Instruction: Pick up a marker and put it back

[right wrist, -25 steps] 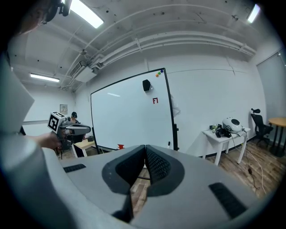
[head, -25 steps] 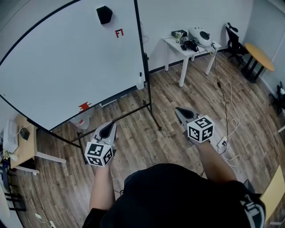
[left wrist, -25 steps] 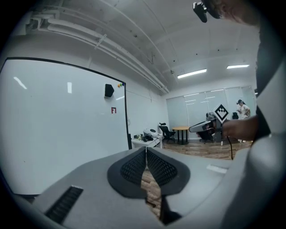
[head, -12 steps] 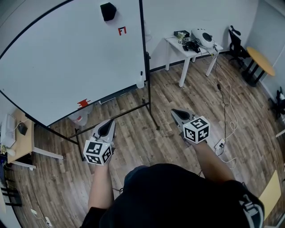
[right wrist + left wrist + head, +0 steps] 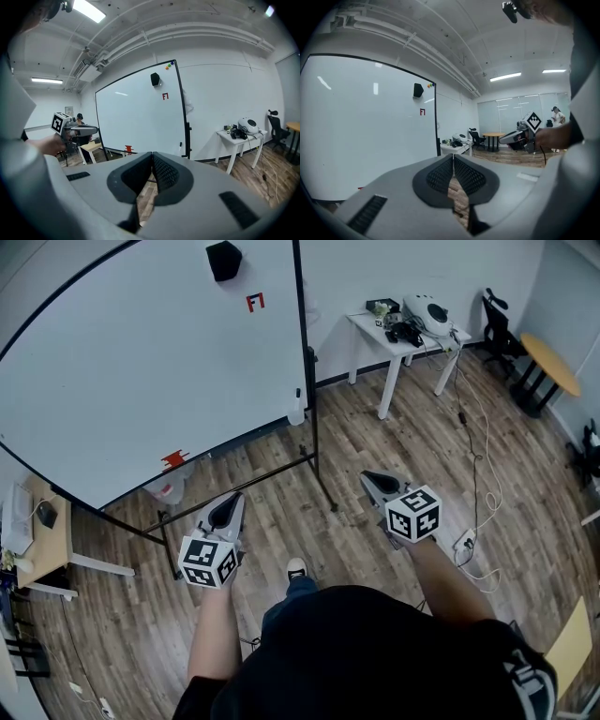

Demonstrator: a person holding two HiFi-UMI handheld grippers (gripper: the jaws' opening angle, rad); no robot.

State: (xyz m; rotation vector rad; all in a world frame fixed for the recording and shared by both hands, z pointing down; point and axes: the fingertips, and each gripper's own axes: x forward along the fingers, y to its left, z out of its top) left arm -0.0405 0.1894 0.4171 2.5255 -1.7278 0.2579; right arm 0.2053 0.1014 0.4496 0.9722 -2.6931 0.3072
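Far left, a whiteboard (image 5: pixel 141 362) on a dark wheeled stand is noted, tilted across the upper left of the head view. At its lower edge a small red object (image 5: pixel 175 461) is seen; it is too small to be called the marker with certainty, and no marker is plainly made out elsewhere. The left gripper (image 5: pixel 228 509) is held low over the wood floor (image 5: pixel 281 474), well apart from the board; its jaws are seen pressed together at the tips, with nothing between them. At the board's lower right corner a pale bottle-like item (image 5: pixel 296 411) is noted. The right gripper (image 5: pixel 373 481) is held level with the left one, pads likewise met and empty. Further right a white table (image 5: pixel 370 332) with gear on it is recorded. The step is judged to be the approach, the pick-up not yet begun. For the next move, the board's lower edge would have to be neared, the marker found there, and one pair of jaws parted around it.
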